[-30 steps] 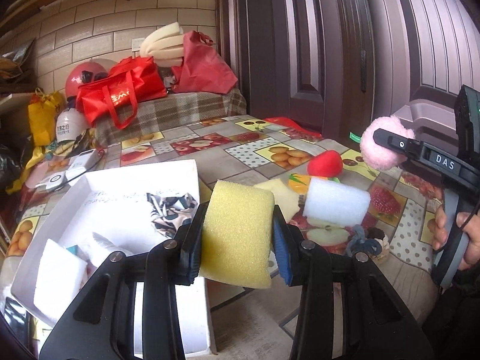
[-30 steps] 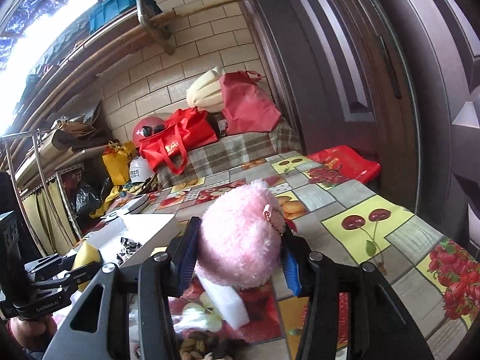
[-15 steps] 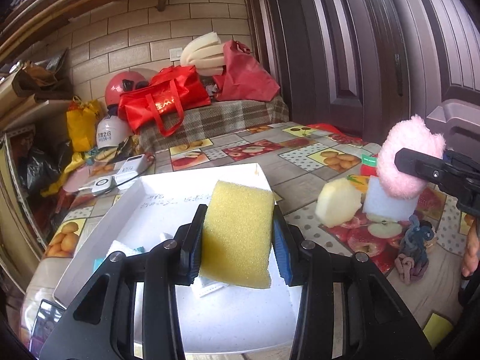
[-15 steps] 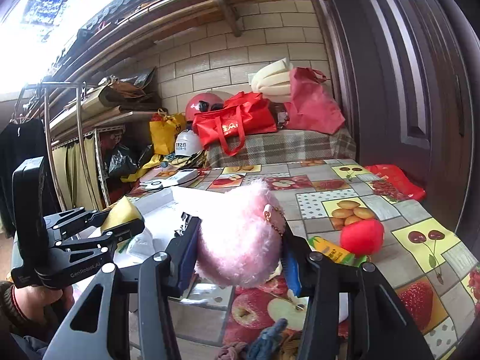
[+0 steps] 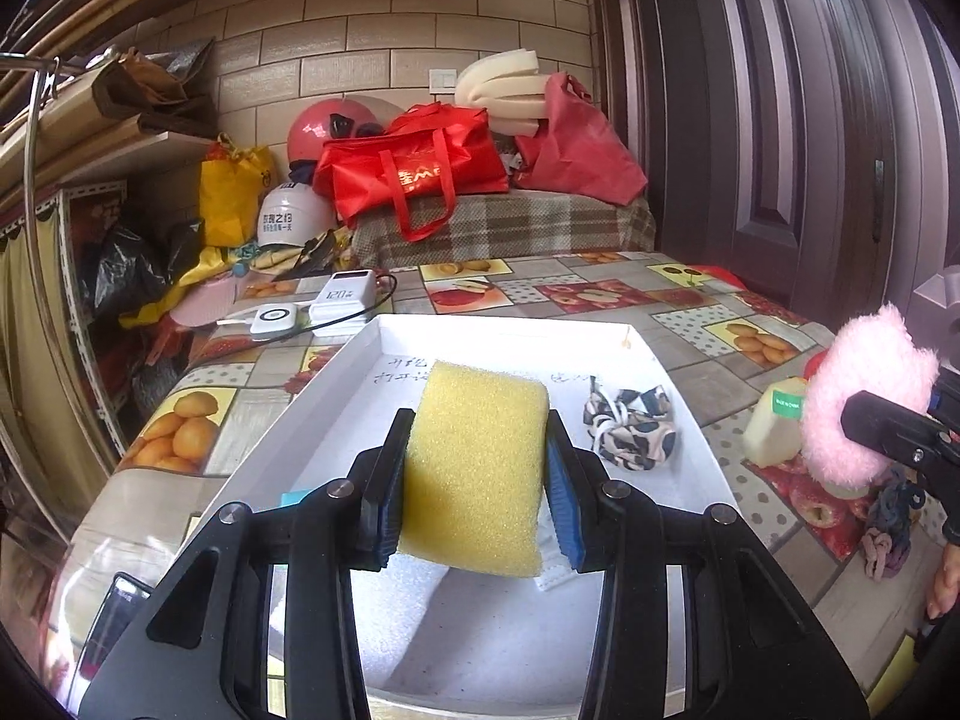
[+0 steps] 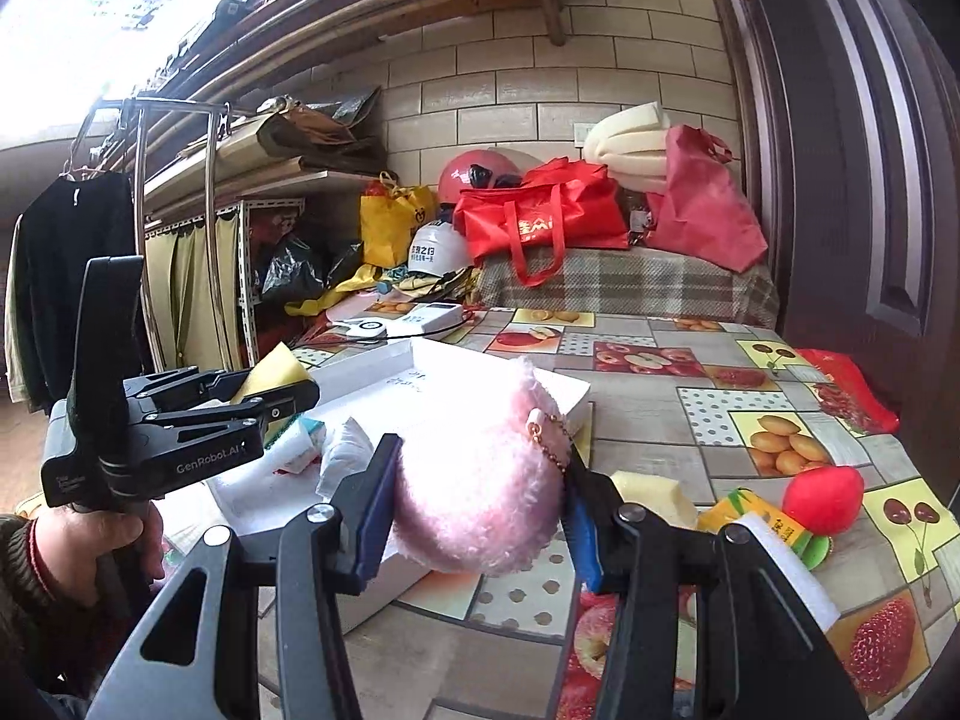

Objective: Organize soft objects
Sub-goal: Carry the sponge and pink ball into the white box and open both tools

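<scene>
The left gripper (image 5: pixel 477 474) is clamped on a yellow sponge (image 5: pixel 477 462), its blue pads pressing into both sides so the foam bulges a little between them. It holds the sponge in the air above a white tray (image 5: pixel 336 396) that sits on a table covered by a fruit-patterned cloth (image 5: pixel 576 294). In the tray, to the right of the sponge, lies a black-and-white patterned scrunchie (image 5: pixel 630 429), and a white foam piece (image 5: pixel 414 576) shows beneath the gripper. The right gripper (image 6: pixel 480 510) is closed on a fluffy pink pouch (image 6: pixel 480 474) with a small bead chain (image 6: pixel 549 438) hanging on its right side; the pouch is carried just beside the right edge of the tray, above the table. On the cloth to the right of it rest a pale sponge wedge (image 6: pixel 654 495), a red strawberry-shaped toy (image 6: pixel 825 492) and a white foam block (image 6: pixel 792 570). From the right wrist view the person's left hand (image 6: pixel 90 546) grips the handle of the left gripper over the tray's left part. Red bags (image 5: pixel 420 174) and helmets (image 5: pixel 300 216) are piled against the brick wall behind the table.
</scene>
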`<state>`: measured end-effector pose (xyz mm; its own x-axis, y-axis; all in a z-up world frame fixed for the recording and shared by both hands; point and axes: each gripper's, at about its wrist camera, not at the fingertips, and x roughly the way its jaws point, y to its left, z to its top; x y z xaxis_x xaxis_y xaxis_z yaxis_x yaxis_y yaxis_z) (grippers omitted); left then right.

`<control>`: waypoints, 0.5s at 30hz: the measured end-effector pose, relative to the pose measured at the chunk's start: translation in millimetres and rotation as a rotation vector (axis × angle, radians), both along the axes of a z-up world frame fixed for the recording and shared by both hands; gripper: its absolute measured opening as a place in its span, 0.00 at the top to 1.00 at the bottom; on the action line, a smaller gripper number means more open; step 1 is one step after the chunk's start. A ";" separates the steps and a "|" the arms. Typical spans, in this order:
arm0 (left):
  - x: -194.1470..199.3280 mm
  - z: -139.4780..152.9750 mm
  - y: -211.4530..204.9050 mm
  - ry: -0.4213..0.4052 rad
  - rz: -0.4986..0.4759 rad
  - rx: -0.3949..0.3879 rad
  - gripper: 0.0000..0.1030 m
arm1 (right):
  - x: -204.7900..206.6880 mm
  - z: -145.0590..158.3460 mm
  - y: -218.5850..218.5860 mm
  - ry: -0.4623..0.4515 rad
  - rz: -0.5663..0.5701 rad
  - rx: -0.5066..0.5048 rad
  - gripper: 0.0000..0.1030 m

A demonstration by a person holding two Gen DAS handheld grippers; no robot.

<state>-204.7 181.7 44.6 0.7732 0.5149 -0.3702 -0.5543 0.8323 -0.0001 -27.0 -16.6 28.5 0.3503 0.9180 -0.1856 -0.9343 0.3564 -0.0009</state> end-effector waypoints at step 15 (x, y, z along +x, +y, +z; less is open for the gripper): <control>8.0 0.3 22.0 -0.019 0.063 -0.003 0.61 | -12.5 -20.4 82.0 0.118 0.178 -0.225 0.53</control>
